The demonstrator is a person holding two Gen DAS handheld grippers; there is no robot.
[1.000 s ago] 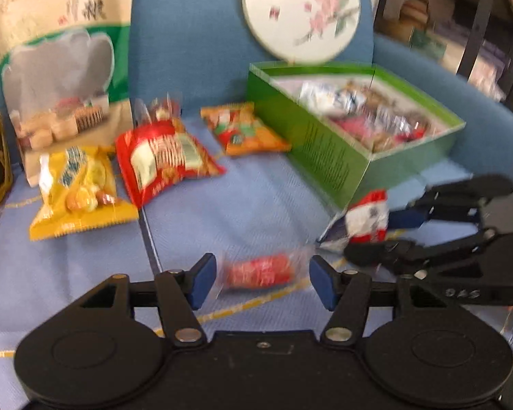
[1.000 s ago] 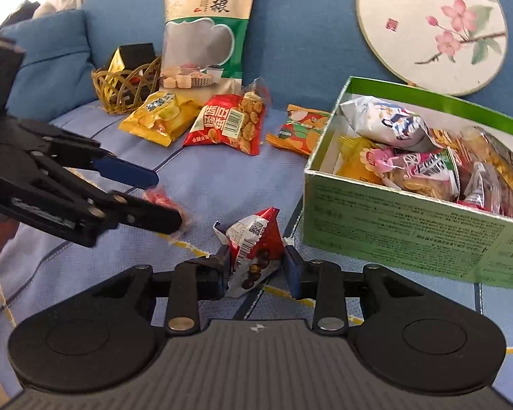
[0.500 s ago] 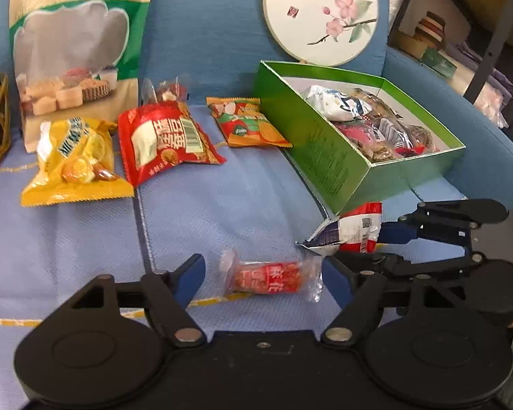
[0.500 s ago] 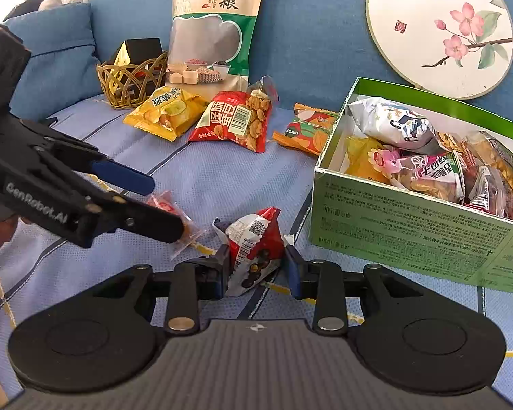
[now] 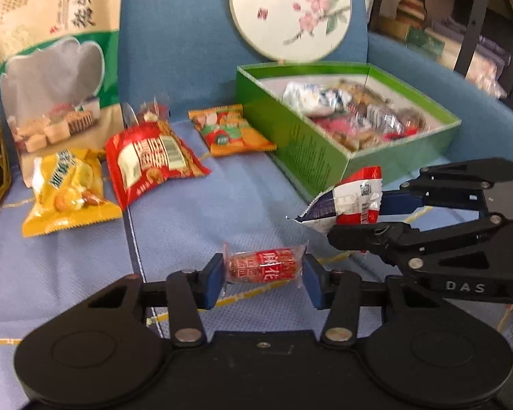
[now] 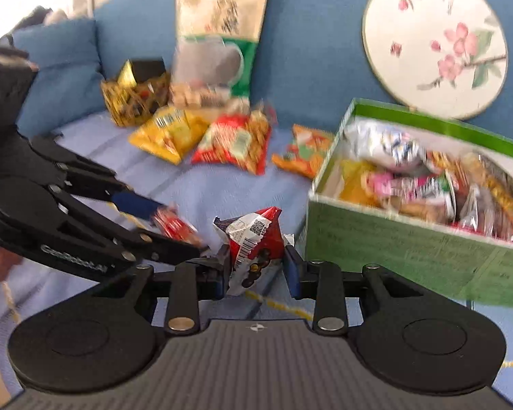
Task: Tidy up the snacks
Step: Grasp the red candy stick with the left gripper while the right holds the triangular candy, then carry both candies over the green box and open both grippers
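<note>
A small red sausage packet lies crosswise on the blue sofa seat between the fingers of my left gripper. The jaws are closing, and the blue pads stand right at the clear wrapper ends, which are not crumpled. My right gripper is shut on a red and white triangular packet, held just above the seat beside the green box. In the left wrist view that packet and the right gripper reach in from the right. The box holds several wrapped snacks.
A yellow packet, a red packet and an orange packet lie at the back of the seat. A tall snack bag and a round painted fan lean on the backrest. A wicker basket stands far left.
My left jaws widened, then narrowed around the small red packet. The right gripper kept its hold on the triangular packet, which now sits slightly higher.
</note>
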